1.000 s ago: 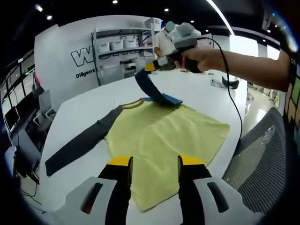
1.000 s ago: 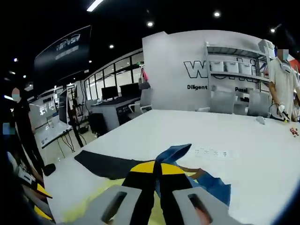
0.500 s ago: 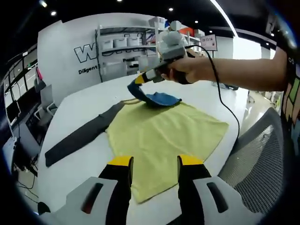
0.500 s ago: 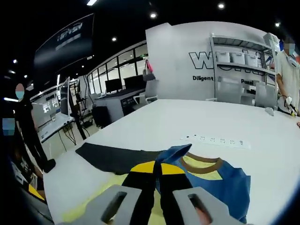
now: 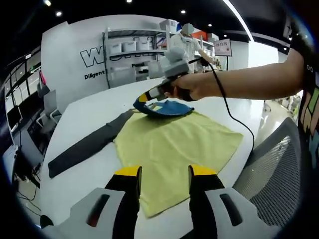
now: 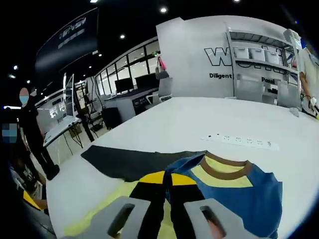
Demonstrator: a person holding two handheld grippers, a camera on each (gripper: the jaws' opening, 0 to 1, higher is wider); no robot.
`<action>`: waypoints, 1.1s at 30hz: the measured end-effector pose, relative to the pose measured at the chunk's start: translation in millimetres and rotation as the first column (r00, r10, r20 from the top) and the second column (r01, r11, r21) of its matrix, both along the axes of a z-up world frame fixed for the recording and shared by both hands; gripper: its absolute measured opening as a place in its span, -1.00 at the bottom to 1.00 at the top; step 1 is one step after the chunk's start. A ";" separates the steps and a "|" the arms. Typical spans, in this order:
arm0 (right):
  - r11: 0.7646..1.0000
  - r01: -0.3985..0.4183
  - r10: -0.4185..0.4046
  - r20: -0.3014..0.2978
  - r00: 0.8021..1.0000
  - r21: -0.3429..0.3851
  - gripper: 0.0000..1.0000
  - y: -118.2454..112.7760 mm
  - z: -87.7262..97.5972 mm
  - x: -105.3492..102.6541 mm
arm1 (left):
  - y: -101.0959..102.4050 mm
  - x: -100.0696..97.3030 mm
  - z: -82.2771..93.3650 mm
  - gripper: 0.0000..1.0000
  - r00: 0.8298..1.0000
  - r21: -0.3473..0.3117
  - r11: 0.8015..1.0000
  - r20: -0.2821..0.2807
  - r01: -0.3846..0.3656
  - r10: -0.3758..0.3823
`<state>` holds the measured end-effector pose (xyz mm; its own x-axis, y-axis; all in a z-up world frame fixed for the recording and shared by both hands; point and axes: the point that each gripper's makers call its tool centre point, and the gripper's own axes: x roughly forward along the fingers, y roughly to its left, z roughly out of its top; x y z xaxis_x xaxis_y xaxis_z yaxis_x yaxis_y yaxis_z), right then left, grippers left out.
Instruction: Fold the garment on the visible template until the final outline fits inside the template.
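Your right gripper [image 6: 167, 180] has its fingers pinched together on the blue sleeve [image 6: 259, 194] of the garment [image 5: 174, 147], carrying it low across the yellow body near the brown collar [image 6: 224, 167]. Your left gripper [image 5: 162, 174] hangs above the near hem with its fingers parted and empty. The garment lies flat on the white worktop [image 5: 94, 112], its dark sleeve [image 5: 84, 147] stretched straight out to one side. No template outline can be made out. If you let go here, the blue sleeve may land bunched instead of flat. Pulling further could drag the whole body, since nothing pins it. The near hem already lies close to the worktop edge and could slide off.
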<state>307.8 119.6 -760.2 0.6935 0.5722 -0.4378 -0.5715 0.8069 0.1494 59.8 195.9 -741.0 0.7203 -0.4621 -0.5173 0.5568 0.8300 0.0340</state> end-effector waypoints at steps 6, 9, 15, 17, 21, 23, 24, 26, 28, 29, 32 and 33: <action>0.999 -0.030 0.029 -0.039 0.999 -0.016 -1.00 13.3 -15.5 -0.6 | -0.6 1.1 0.1 -0.29 1.000 -0.001 1.000 -0.001 -0.001 0.001; 0.998 -0.053 0.050 -0.064 0.997 -0.045 -1.00 18.9 -28.3 -4.4 | -2.1 0.2 0.1 -0.29 1.000 -0.004 1.000 -0.004 0.000 0.000; 0.995 -0.071 0.063 -0.108 0.992 -0.072 -1.00 24.8 -45.6 -7.0 | -2.0 -2.3 -2.0 -0.29 1.000 -0.004 1.000 -0.015 -0.001 0.001; 0.994 -0.076 0.066 -0.118 0.991 -0.077 -1.00 26.6 -49.0 -6.6 | -1.2 -2.4 -2.3 -0.29 1.000 -0.003 1.000 -0.015 -0.004 0.004; 0.992 -0.084 0.069 -0.146 0.987 -0.096 -1.00 30.1 -59.9 -5.8 | 0.9 -3.0 -2.8 -0.30 1.000 0.011 1.000 -0.019 -0.005 0.005; 0.990 -0.092 0.075 -0.158 0.985 -0.104 -1.00 31.4 -64.0 -7.9 | 0.6 -3.7 -3.2 -0.30 1.000 0.008 1.000 -0.025 -0.005 0.006; 0.988 -0.099 0.079 -0.164 0.983 -0.117 -1.00 31.3 -67.0 -9.4 | 0.5 -3.8 -3.4 -0.30 1.000 0.008 1.000 -0.026 -0.006 0.006; 0.985 -0.112 0.089 -0.175 0.981 -0.129 -1.00 31.9 -71.0 -11.2 | -0.2 -4.0 -3.3 -0.30 1.000 0.009 1.000 -0.026 -0.002 0.002; 0.983 -0.121 0.096 -0.176 0.980 -0.138 -1.00 32.4 -73.4 -12.4 | -0.1 -3.5 -2.7 -0.30 1.000 0.007 1.000 -0.024 -0.006 0.006; 0.982 -0.126 0.099 -0.177 0.979 -0.144 -1.00 32.6 -74.7 -12.6 | 0.1 -3.4 -2.5 -0.30 1.000 0.006 1.000 -0.025 -0.009 0.009; 0.980 -0.132 0.103 -0.188 0.977 -0.146 -1.00 33.9 -76.9 -13.4 | -0.2 -3.6 -2.1 -0.31 1.000 0.003 1.000 -0.024 -0.015 0.015; 0.979 -0.140 0.110 -0.193 0.975 -0.151 -1.00 34.9 -78.5 -14.2 | -0.6 -4.2 -2.7 -0.31 1.000 0.002 1.000 -0.027 -0.014 0.014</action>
<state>293.6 154.5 -838.7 0.5206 0.5598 -0.6447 -0.6443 0.7530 0.1336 55.5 195.3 -743.7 0.7124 -0.4509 -0.5377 0.5458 0.8376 0.0207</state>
